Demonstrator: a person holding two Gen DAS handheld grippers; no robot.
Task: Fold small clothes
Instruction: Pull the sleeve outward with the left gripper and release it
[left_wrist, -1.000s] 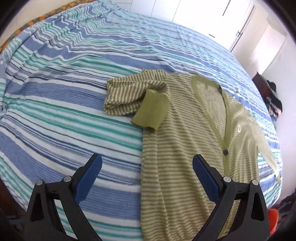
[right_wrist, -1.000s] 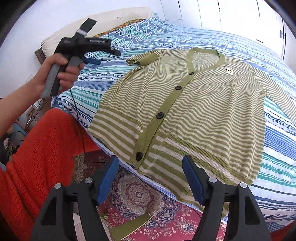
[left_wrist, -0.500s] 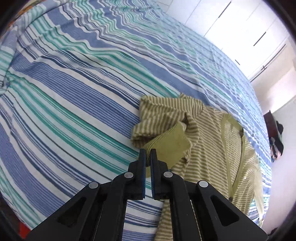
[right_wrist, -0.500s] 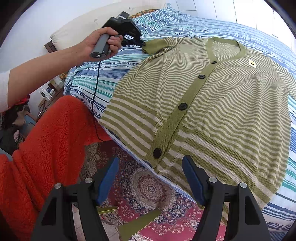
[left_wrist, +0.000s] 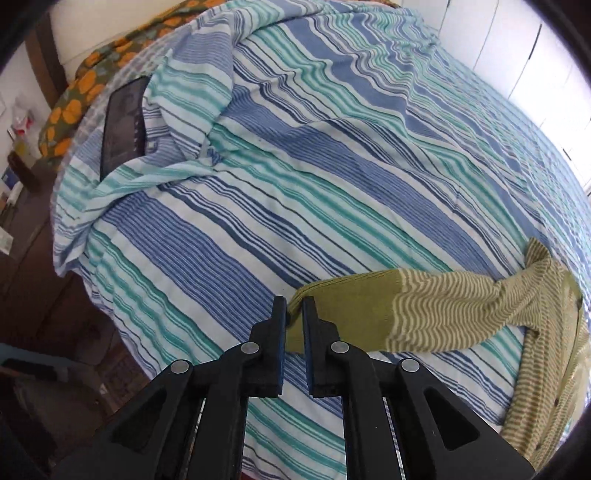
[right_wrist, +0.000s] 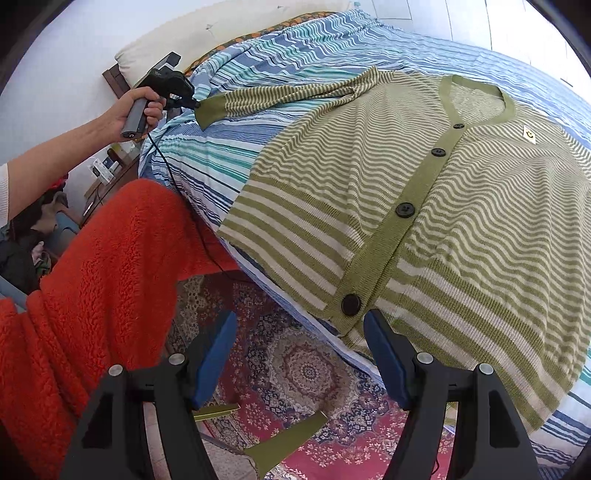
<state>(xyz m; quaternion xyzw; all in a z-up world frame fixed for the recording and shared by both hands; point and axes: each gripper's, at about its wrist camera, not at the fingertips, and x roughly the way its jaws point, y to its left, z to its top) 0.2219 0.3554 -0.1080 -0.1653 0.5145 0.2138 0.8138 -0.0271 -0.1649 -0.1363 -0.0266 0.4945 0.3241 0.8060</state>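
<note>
A green and cream striped cardigan (right_wrist: 424, 206) lies face up on the striped bed, buttoned, its hem at the near edge. My left gripper (left_wrist: 293, 314) is shut on the solid green cuff (left_wrist: 347, 310) of its sleeve (left_wrist: 443, 310), which is stretched out straight to the left, away from the body. In the right wrist view the left gripper (right_wrist: 194, 105) holds that cuff (right_wrist: 212, 110) above the bedspread. My right gripper (right_wrist: 299, 354) is open and empty, hovering off the bed's edge just below the cardigan's bottom button (right_wrist: 351, 304).
The blue, teal and white striped bedspread (left_wrist: 295, 166) covers the bed, rumpled at the far left near a dark flat object (left_wrist: 123, 125). A patterned rug (right_wrist: 306, 369) lies below the bed. The person's red fleece-clad leg (right_wrist: 92, 295) fills the left of the right wrist view.
My left gripper closed on the folded-in sleeve cuff and pulled the sleeve out straight to the left. My right gripper moved nearer the hem and stayed open.
</note>
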